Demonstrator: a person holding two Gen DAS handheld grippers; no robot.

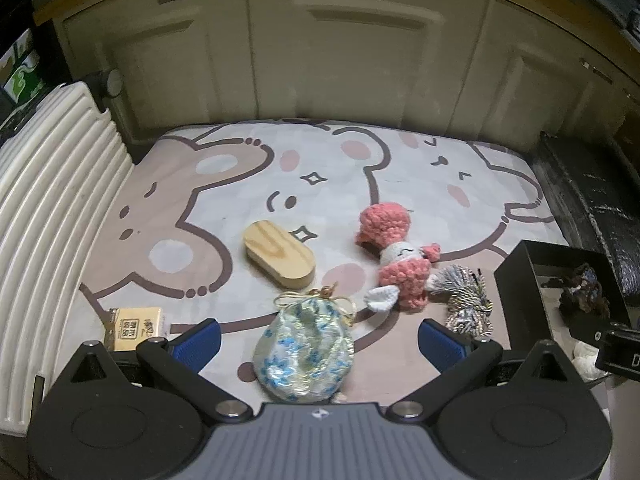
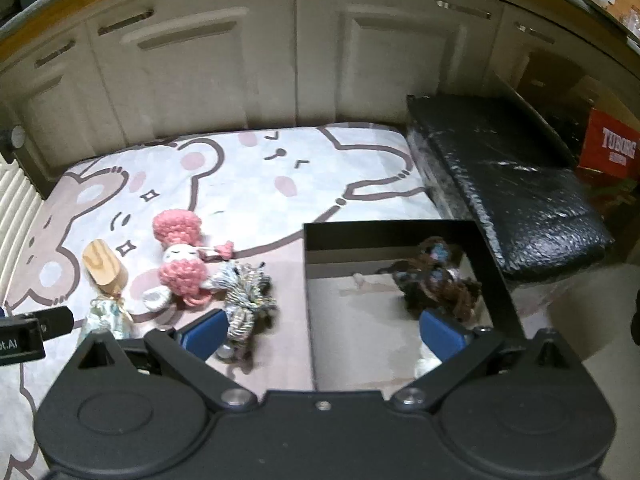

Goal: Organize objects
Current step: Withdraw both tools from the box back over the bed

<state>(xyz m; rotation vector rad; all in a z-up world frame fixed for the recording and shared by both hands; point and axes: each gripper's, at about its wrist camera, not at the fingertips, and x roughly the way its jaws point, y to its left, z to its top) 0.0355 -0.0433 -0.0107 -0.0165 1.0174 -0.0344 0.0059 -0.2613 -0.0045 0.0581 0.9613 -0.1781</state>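
Objects lie spread on a mat (image 1: 240,168) printed with cartoon bears, in front of cream cabinet doors (image 1: 360,60).

In the left wrist view, the left gripper (image 1: 318,344) has its jaws spread wide and holds nothing. A drawstring pouch (image 1: 304,350) with blue flowers lies between the two blue pads, touching neither of them. At 12 o'clock from the pouch is an oval wooden block (image 1: 279,254). At 1 o'clock from the pouch is a pink crocheted doll (image 1: 400,256), and just beside the doll, at its 3 o'clock, is a bundle of striped yarn (image 1: 466,296). A small yellow packet (image 1: 138,326) lies at 9 o'clock from the pouch, near the left pad. At 3 o'clock stands a black box (image 1: 516,280), open at the top.

In the right wrist view, the right gripper (image 2: 324,334) is also spread wide and empty. It hangs over the near left wall of the black box (image 2: 384,236). Inside the box, at its 1 o'clock corner, lies a dark brown yarn toy (image 2: 436,280). The striped yarn (image 2: 246,296) is outside the box, close to the left pad.
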